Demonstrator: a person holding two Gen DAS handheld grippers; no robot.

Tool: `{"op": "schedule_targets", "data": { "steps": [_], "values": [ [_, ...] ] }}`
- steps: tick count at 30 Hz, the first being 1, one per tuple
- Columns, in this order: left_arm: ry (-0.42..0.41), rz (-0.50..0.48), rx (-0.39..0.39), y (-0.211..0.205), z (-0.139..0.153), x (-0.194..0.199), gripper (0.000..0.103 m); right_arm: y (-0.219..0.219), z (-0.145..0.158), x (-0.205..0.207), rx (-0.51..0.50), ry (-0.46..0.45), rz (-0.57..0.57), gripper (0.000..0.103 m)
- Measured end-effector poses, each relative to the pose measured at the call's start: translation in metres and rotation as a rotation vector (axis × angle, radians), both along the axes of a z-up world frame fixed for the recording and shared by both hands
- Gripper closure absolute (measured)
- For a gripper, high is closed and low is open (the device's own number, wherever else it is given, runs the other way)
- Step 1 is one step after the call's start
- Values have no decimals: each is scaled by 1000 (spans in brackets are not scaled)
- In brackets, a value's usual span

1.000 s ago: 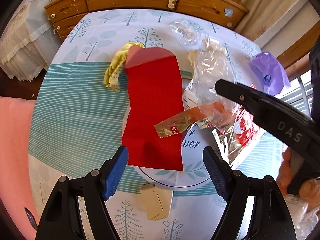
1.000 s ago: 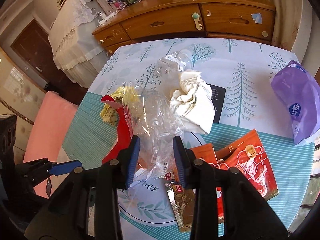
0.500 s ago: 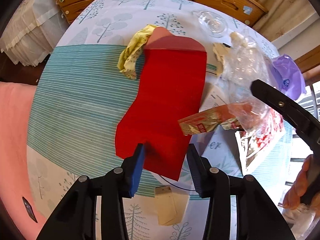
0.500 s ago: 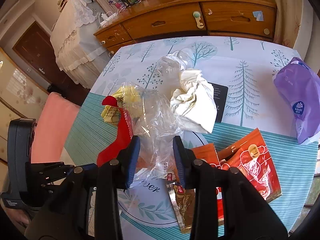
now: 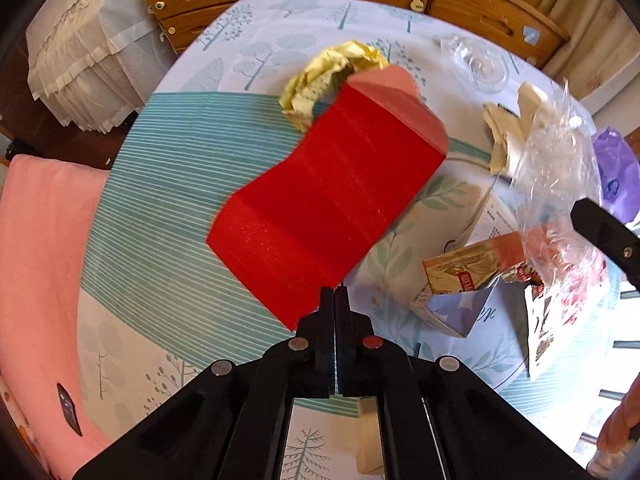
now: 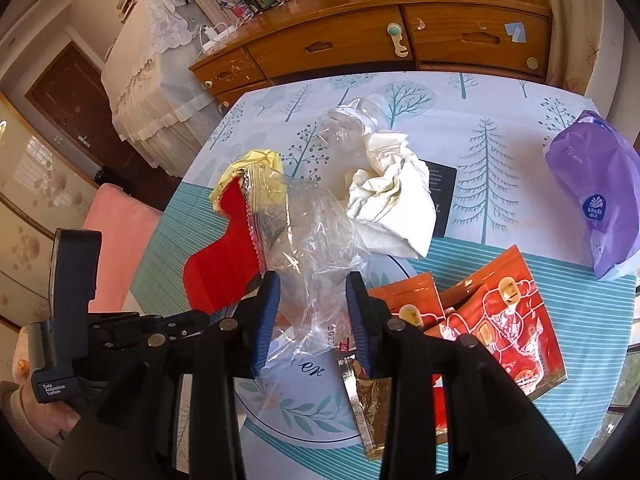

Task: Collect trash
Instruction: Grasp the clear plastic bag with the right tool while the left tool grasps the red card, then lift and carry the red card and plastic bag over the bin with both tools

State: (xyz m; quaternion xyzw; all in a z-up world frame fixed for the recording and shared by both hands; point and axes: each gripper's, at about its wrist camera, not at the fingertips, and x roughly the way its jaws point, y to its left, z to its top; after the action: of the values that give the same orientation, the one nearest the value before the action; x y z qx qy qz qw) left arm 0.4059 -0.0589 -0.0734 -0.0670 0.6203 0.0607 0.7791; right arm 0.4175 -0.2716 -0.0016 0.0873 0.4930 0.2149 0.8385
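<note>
My left gripper (image 5: 334,294) pinches the red envelope (image 5: 328,204); right gripper (image 6: 313,312), jaws apart, probably gripping the clear bag (image 6: 316,248): I'd lift slowly.

Left gripper (image 5: 334,294): pinches red envelope's (image 5: 328,204) near corner
Yellow wad (image 5: 326,78): behind envelope
Clear bag (image 5: 556,184): right of envelope
Foil packet (image 5: 472,266): right of envelope

Matt red paper (image 5: 328,200), glossy clear plastic bag (image 6: 316,248).
</note>
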Motion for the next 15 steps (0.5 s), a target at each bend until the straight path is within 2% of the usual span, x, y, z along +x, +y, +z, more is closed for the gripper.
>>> {"op": "schedule_targets", "data": {
  "steps": [5,13,15],
  "values": [
    [-73,36,-31,18,30,-11,103,2,11,-7,5,-17,3,72],
    [-116,22,-38,23,57,-14,102,9,30,-19,0,-60,3,72],
    [-120,27,-53,22,58,-8,94,10,32,-20,-2,-65,0,72]
  ]
}}
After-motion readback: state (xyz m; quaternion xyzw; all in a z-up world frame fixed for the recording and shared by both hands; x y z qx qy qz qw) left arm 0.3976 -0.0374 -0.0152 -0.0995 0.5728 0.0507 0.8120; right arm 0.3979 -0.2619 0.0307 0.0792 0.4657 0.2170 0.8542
